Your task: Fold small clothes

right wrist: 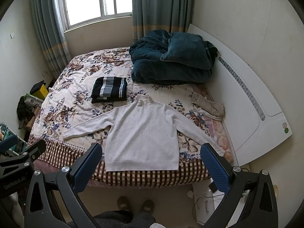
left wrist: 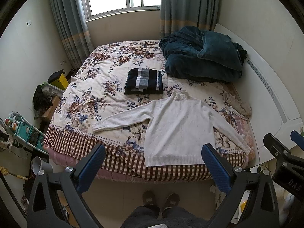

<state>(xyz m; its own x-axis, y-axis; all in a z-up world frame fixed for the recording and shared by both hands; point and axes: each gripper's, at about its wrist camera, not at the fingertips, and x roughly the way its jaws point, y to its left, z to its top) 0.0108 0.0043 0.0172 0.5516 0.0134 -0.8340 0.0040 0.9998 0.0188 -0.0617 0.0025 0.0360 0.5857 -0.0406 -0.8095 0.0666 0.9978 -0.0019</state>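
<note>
Your left tongs and right tongs gape wide, empty; the white sweater lies flat on the bed at twelve o'clock.

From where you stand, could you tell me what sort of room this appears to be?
Most likely a home bedroom: a bed with a floral and checked bedspread fills the room, a crumpled dark teal plush blanket lies near its white headboard, and grey-blue curtains frame a window. A white knit sweater lies spread flat on the bed.

White sweater lies flat, sleeves spread; folded striped dark garment just beyond.
</note>
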